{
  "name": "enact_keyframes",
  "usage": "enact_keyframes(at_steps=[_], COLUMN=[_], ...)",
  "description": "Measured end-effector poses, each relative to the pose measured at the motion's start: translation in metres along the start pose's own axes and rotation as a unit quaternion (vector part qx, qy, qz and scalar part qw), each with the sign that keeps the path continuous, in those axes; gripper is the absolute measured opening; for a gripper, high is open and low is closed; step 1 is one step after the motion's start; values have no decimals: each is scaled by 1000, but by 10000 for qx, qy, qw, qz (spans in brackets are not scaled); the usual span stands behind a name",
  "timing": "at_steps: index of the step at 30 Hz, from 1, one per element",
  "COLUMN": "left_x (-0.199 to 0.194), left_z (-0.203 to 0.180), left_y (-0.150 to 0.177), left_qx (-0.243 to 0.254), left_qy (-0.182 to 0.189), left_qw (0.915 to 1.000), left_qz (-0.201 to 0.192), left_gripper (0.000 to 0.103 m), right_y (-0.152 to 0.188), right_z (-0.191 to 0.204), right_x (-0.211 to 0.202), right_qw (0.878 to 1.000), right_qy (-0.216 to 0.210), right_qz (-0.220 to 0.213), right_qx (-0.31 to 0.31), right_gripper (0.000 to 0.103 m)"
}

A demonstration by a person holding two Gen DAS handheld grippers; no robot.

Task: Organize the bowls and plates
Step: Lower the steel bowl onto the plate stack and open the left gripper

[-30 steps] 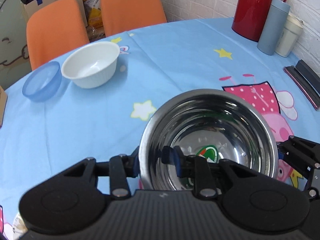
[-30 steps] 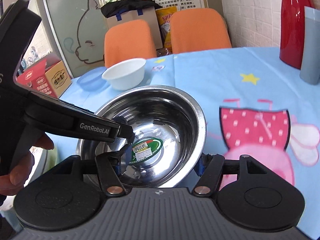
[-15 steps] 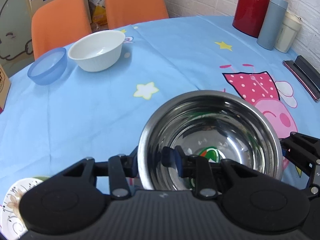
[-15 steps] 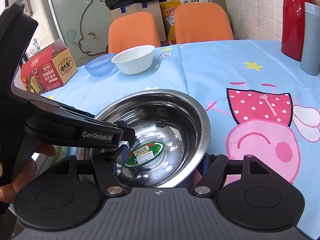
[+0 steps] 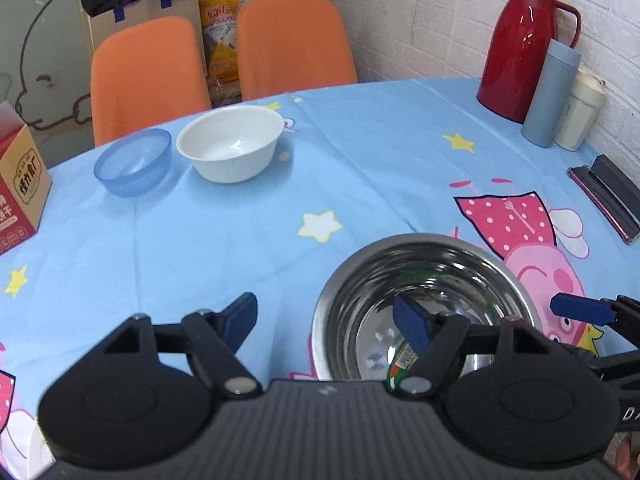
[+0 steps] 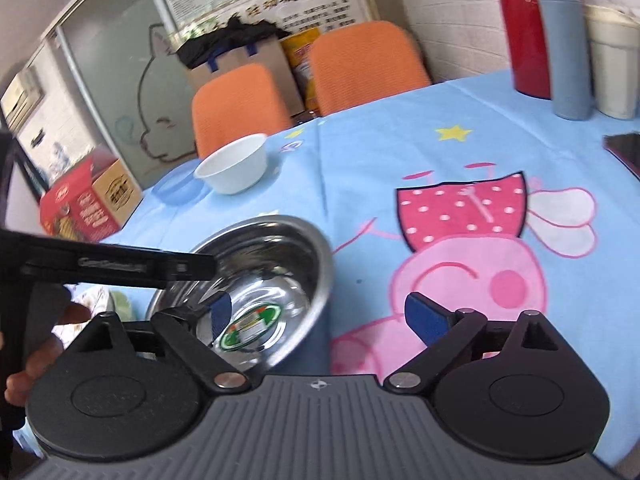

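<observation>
Steel bowl [image 5: 424, 304]: upright on the desk [image 5: 240, 240], on the blue cloth just beside the pink pig print; a green sticker [image 6: 250, 326] lies on its inner bottom.
Left tool [image 5: 326, 320]: jaws spread wide and holding nothing; its right finger [image 5: 412, 322] hangs over the inside of the steel bowl, its left finger [image 5: 240, 316] is outside the rim over bare cloth.
Right tool [image 6: 320, 312]: jaws also spread wide, gripping nothing; its left finger [image 6: 220, 308] sits over the bowl's inside, its right finger [image 6: 424, 318] is outside over the pig print. Whether any finger touches the metal cannot be told.
White bowl [image 5: 230, 142]: upright at the far side of the desk, well apart from the steel bowl.
Blue bowl [image 5: 134, 162]: translucent, just beside the white bowl on its left.
Patterned plate [image 5: 38, 450]: only an edge shows at the near left corner of the left wrist view.
Red box [image 5: 18, 184]: at the far left edge of the desk.
Red jug [image 5: 524, 44]: at the far right by the wall, with a grey-blue flask [image 5: 550, 94] and a cream cup [image 5: 580, 116] beside it.
Orange chairs [image 5: 148, 76]: two, behind the desk.
</observation>
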State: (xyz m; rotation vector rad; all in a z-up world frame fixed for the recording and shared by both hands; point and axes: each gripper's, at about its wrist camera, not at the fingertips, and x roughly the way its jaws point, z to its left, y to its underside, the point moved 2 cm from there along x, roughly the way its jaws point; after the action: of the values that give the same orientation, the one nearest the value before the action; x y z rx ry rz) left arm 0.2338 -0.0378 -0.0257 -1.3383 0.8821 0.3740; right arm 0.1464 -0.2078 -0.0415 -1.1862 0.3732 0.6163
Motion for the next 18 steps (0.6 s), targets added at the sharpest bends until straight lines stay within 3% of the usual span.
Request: enact_keyframes(at_steps=[6,13,17,18], left_x=[-8,-9,-6,-5], left_z=[2,13,22,25], left_y=[3,2,-1,-2], left_qx=[-20,-52,-75,-85], left_qy=[-48,-76,-116,-124], left_qw=[10000,9999,9998,9998], left_qz=[-62,-104,-142,-155], left_gripper=[77,79,85,93], right_y=[-3,-15,-25,-27], right_z=[-4,9,17,19], right_x=[-1,9,20,24], right_qw=[10000,9995,9988,9985], right_qy=[11,52,54,60], right_qz=[30,97,151,163], right_qx=[87,-296,-467,-525], right_gripper=[103,103,103,103])
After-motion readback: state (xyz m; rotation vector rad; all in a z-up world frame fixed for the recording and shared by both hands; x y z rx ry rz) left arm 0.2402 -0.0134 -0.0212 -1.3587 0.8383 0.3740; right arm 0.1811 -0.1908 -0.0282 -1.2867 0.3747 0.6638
